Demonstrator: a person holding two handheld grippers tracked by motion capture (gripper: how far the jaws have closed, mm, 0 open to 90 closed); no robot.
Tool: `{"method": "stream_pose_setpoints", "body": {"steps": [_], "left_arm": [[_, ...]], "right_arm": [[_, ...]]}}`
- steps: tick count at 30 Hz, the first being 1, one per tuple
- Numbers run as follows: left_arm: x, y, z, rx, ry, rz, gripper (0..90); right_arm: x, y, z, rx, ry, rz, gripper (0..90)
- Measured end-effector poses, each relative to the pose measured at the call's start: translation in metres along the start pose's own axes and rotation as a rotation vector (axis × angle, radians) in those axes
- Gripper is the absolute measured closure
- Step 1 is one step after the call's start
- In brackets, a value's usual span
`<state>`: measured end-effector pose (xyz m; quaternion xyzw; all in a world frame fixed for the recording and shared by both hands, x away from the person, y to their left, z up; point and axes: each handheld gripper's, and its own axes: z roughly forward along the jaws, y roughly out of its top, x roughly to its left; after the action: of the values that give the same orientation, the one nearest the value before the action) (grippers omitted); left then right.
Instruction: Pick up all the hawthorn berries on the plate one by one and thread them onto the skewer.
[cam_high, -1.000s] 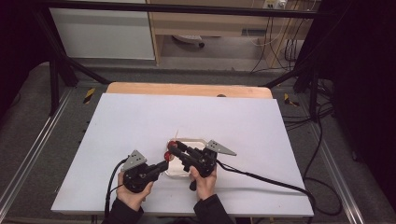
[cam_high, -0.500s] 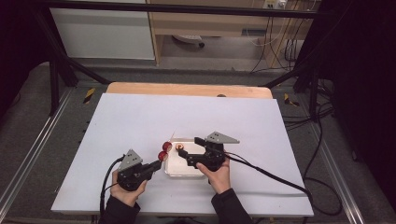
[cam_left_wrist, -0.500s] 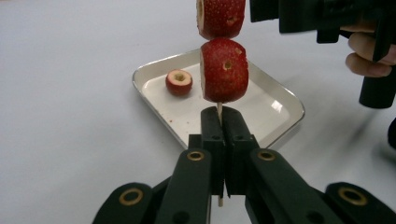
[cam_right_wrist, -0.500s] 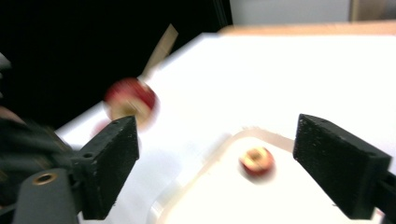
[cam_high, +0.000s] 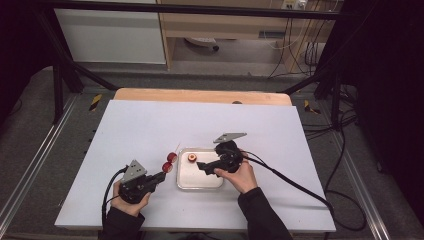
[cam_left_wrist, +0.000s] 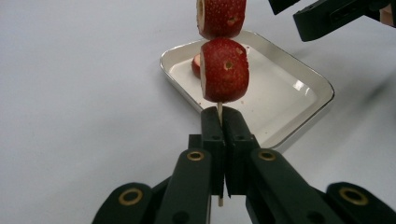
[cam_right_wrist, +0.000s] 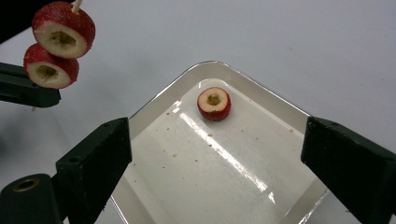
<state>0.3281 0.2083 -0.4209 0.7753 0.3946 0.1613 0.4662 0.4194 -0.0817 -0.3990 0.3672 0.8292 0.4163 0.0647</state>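
My left gripper (cam_left_wrist: 219, 126): clamped on skewer (cam_left_wrist: 219, 111) carrying two red fruit pieces (cam_left_wrist: 224, 70).
My right gripper (cam_right_wrist: 215, 158): jaws wide apart above tray (cam_right_wrist: 280, 200).

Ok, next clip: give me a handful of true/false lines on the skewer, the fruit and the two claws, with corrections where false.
1. The left claw is shut on the skewer. True.
2. Two fruit pieces sit on the skewer. True.
3. The tray holds three loose fruit pieces. False: one loose piece lies in it.
4. The right claw grips the loose piece. False: it is open above the tray, holding nothing.
5. The tray rests on the white table. True.
6. The skewer lies flat in the tray. False: the left claw holds it up, beside the tray.
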Motion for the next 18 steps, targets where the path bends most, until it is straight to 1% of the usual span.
{"method": "stream_pose_setpoints", "body": {"steps": [3,5,9,10,11,12,15,18], "left_arm": [[0.001,0.000,-0.001,0.000,0.001,0.004,88.2],[0.002,-0.001,-0.002,-0.003,0.002,0.003,88.2],[0.005,-0.001,-0.003,-0.005,0.006,-0.003,88.1],[0.006,-0.001,-0.003,-0.004,0.008,-0.003,88.1],[0.006,-0.001,-0.003,-0.005,0.008,-0.006,88.1],[0.006,-0.001,-0.003,-0.005,0.008,-0.006,88.2],[0.006,-0.001,-0.003,-0.005,0.008,-0.005,88.2],[0.006,-0.001,-0.003,-0.005,0.012,-0.006,88.2]], "right_arm": [[0.001,0.011,0.010,0.081,-0.014,-0.029,9.3],[0.000,0.019,0.017,0.124,-0.018,-0.044,10.7],[-0.004,0.031,0.029,0.163,-0.024,-0.045,15.4],[-0.004,0.034,0.032,0.179,-0.021,-0.035,16.2],[-0.004,0.036,0.036,0.191,-0.020,-0.041,16.9],[-0.004,0.038,0.039,0.201,-0.019,-0.034,17.9],[-0.003,0.043,0.050,0.223,-0.013,-0.042,21.5],[-0.001,0.047,0.060,0.265,-0.018,-0.059,26.1]]}}
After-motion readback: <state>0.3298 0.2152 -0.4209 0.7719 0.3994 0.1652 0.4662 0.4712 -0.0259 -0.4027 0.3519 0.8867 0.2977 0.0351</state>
